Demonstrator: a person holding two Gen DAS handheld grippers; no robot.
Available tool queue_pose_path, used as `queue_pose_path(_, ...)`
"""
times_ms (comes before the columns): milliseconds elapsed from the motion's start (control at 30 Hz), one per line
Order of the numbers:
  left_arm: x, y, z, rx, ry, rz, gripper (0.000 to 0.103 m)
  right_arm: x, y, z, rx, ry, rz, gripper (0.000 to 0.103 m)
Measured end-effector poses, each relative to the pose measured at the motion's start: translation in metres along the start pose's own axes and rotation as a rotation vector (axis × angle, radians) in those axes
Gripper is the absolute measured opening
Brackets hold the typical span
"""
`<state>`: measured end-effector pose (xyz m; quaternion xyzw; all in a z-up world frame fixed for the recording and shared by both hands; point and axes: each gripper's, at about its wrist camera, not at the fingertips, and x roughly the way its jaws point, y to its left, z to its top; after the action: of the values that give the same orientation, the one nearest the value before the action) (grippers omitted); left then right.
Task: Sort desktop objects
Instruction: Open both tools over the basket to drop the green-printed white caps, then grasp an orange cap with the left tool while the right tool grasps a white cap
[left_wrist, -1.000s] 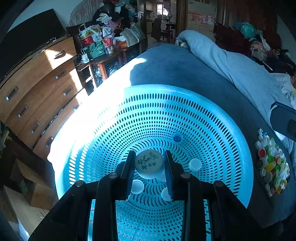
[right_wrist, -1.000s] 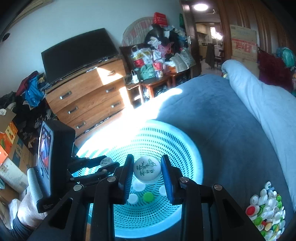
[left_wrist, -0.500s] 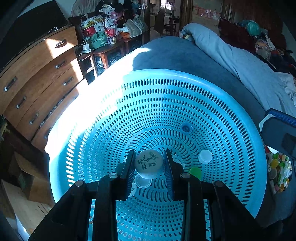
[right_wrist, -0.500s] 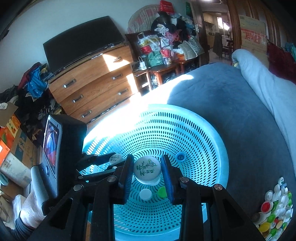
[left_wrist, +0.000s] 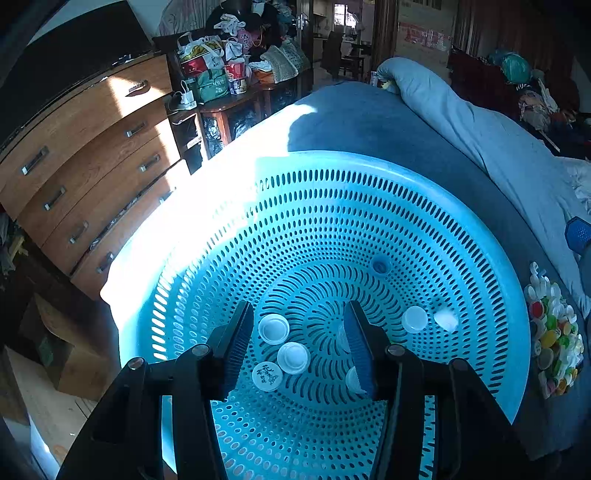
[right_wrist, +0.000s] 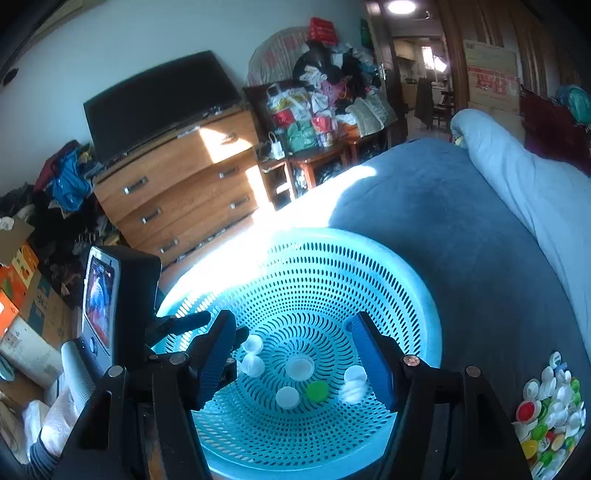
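1. A white cap with writing is lying on the floor of the blue basket, touching a plain white cap at its 1 o'clock.
2. The left tongs are hanging wide, gripping nothing.
3. The right tongs are gaping wide above a green cap.
4. A heap of caps is sitting on the bed at the basket's 3 o'clock.

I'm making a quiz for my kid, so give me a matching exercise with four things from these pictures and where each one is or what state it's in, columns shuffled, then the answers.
Things:
1. green cap
2. printed cap
3. heap of mixed caps
4. left gripper

Place or state:
A. on the blue bedcover, outside the basket
B. open, holding nothing
C. on the basket floor, lettering up, between the left fingers in view
D. the only green one among white caps in the basket

Pairs: 1-D, 2-C, 3-A, 4-B
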<state>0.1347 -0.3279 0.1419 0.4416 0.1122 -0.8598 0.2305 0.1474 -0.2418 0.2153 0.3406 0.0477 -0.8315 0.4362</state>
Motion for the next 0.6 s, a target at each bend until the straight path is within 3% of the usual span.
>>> queue_pose_path(100,-0.016,-0.022,0.004,0.043,-0.041,-0.026,0.045,-0.034,-0.019,-0.018,0.007,-0.082,-0.043,0.07)
queue_pose_path(167,-0.032,-0.05,0.007,0.095,-0.081,-0.081,0.045,-0.057,-0.047,-0.042,0.066,-0.109,-0.061,0.07)
queue_pose_path(267,-0.058,-0.106,0.007,0.205,-0.137,-0.181,0.045,-0.09,-0.106,-0.087,0.169,-0.111,-0.156,0.07)
queue_pose_path(333,-0.072,-0.142,0.003,0.265,-0.156,-0.258,0.045,-0.108,-0.161,-0.126,0.243,-0.06,-0.256,0.069)
queue_pose_path(400,-0.083,-0.177,-0.007,0.329,-0.168,-0.305,0.045,-0.121,-0.212,-0.16,0.314,-0.005,-0.364,0.047)
queue_pose_path(467,-0.086,-0.205,-0.016,0.385,-0.165,-0.341,0.045,-0.13,-0.261,-0.19,0.37,0.061,-0.47,0.035)
queue_pose_path(533,-0.08,-0.222,-0.022,0.419,-0.142,-0.352,0.045,-0.133,-0.303,-0.215,0.425,0.12,-0.534,0.033)
queue_pose_path(600,-0.068,-0.239,-0.031,0.447,-0.102,-0.356,0.045,-0.131,-0.327,-0.228,0.452,0.146,-0.535,0.033)
